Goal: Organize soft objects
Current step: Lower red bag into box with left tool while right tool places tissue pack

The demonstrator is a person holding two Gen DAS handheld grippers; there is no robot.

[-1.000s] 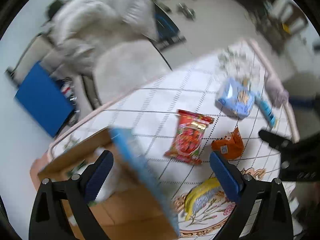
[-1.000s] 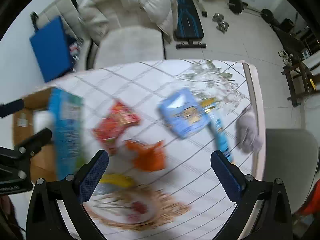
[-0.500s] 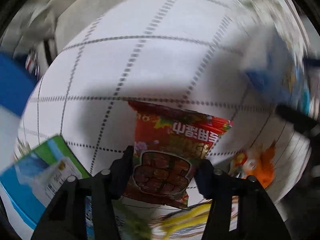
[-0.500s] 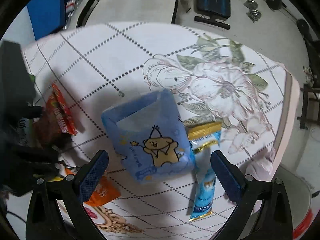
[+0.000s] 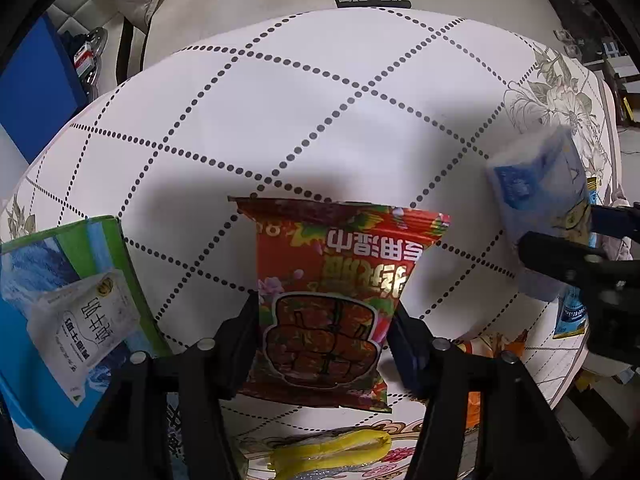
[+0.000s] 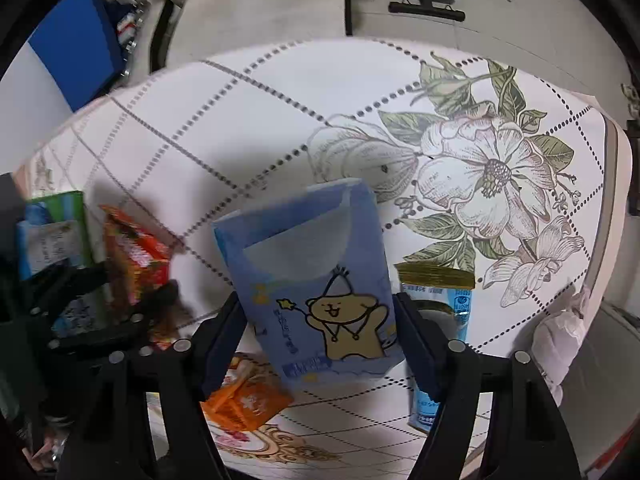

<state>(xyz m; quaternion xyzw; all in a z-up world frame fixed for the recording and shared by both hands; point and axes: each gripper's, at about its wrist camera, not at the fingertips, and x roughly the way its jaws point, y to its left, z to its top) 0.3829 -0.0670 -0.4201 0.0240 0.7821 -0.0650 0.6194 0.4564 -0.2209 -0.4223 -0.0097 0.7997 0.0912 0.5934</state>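
White cloth with dotted diamond lines and a printed flower covers the bench, and I place everything from the red crinkly foil snack packet lying near its front edge.

My left gripper straddles that packet's lower half; the fingers have just eased out a little after a tight squeeze, and both pads appear to press the packet's side edges. To its right, my right gripper has been closing on the pale blue soft tissue pack with a cartoon bear; both fingers sit at the pack's sides and seem to touch it, gripping across its width.

I judge both light. The foil packet should be slick, puffy and crackly, its contents perhaps breakable, so I would pinch across the body with modest force. The tissue pack should squash and spring back, so I would hold it mid-body with a firmer squeeze.

Left of the red packet stands a green and blue carton with a white sachet. In front of it lie a yellow wrapper and an orange crumpled pouch. Beyond the tissue pack lies a slim blue and gold stick sachet.
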